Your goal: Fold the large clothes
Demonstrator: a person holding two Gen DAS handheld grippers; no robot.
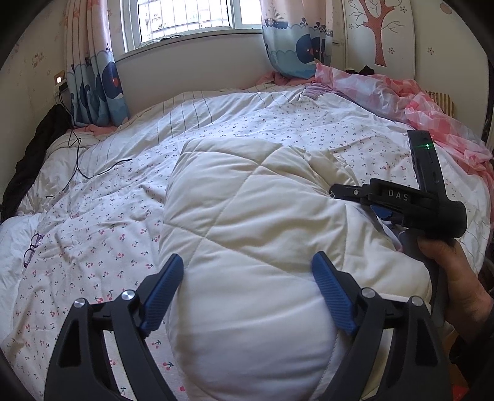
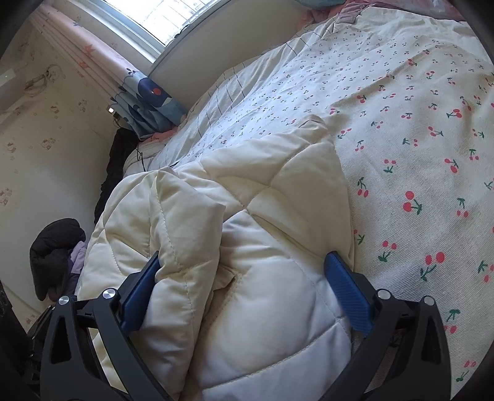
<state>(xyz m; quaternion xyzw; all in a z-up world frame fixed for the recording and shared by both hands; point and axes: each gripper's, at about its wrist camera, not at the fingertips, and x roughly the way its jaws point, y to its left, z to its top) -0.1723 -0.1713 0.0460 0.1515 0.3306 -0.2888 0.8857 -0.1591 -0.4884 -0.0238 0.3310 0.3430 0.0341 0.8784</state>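
Cream quilted coat [image 1: 247, 222] (apparently folded) on bed [image 1: 92, 216]

Your right gripper [image 2: 244, 287] straddles the folded cream quilted coat [image 2: 234, 216], blue pads spread wide, on the cherry-print bedspread [image 2: 416, 138].

My grippers: black frames w/ blue ribbed pads [image 1: 165, 291]. Coat [image 1: 247, 222] is cream-white w/ diamond quilting. Bedcover [image 1: 92, 234] is white w/ small red cherries on green stems; far edge has thin dark stripes. Curtains [image 1: 92, 71] are pink stripes over blue whale print. Sheet [image 1: 401, 95] at right is pink & white check. Wall sticker: pink tree [image 1: 379, 27].
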